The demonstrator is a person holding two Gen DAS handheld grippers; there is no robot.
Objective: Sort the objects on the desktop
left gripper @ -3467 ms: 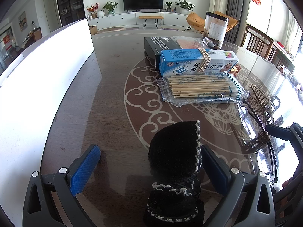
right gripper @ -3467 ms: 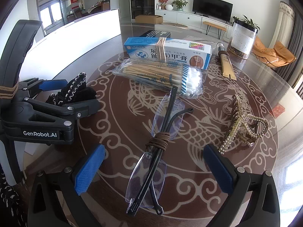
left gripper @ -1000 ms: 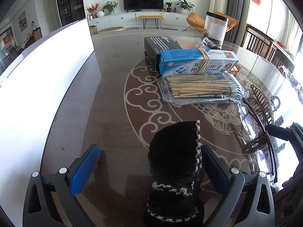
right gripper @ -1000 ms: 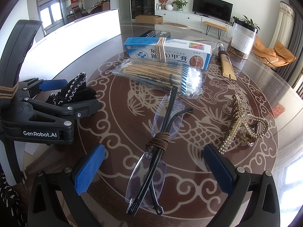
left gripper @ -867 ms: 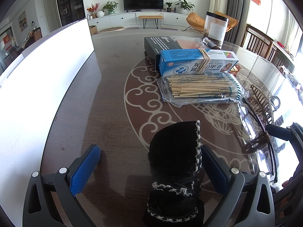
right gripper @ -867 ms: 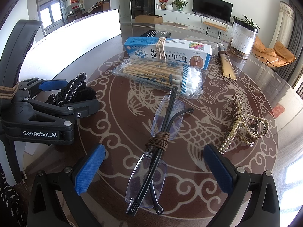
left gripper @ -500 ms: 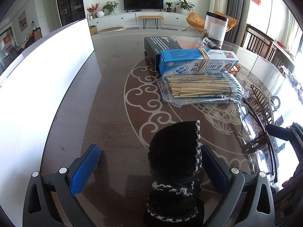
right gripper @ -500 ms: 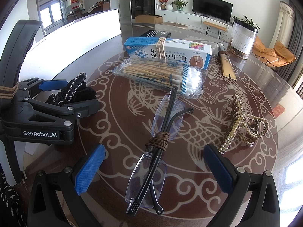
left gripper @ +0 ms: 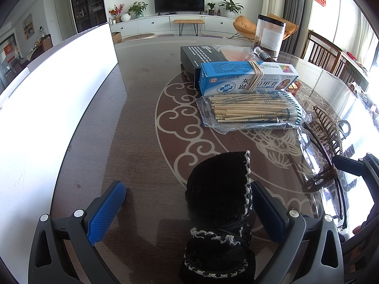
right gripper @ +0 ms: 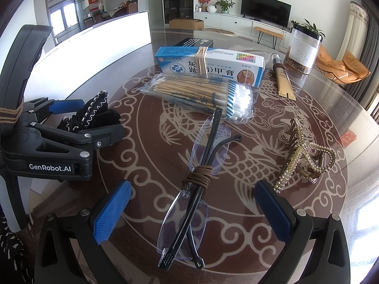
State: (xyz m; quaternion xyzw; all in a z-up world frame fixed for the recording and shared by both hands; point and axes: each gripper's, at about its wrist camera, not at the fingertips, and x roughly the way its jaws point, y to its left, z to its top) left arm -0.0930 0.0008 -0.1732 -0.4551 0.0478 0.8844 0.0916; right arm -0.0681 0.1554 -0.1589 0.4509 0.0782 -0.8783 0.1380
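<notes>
- The left hand-held gripper [left gripper: 187, 210] is spread wide around the black knitted cloth with white trim [left gripper: 220, 189], lying on the counter [left gripper: 142, 127], likely lined up to grasp.
- The right hand-held gripper [right gripper: 193, 209], also spread, straddles the folded rimless glasses tied with brown cord [right gripper: 199, 177], right of the cloth.

We are seeing bright daylight streaming in from the windows, glaring off the glossy table [right gripper: 350, 108], while fisheye distortion is bending the dark-vignetted edges.

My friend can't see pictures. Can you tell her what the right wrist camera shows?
Folded glasses tied with brown cord lie between the open right gripper on a patterned table. A sparkly hair claw sits right; cotton swabs lie beyond.
</notes>
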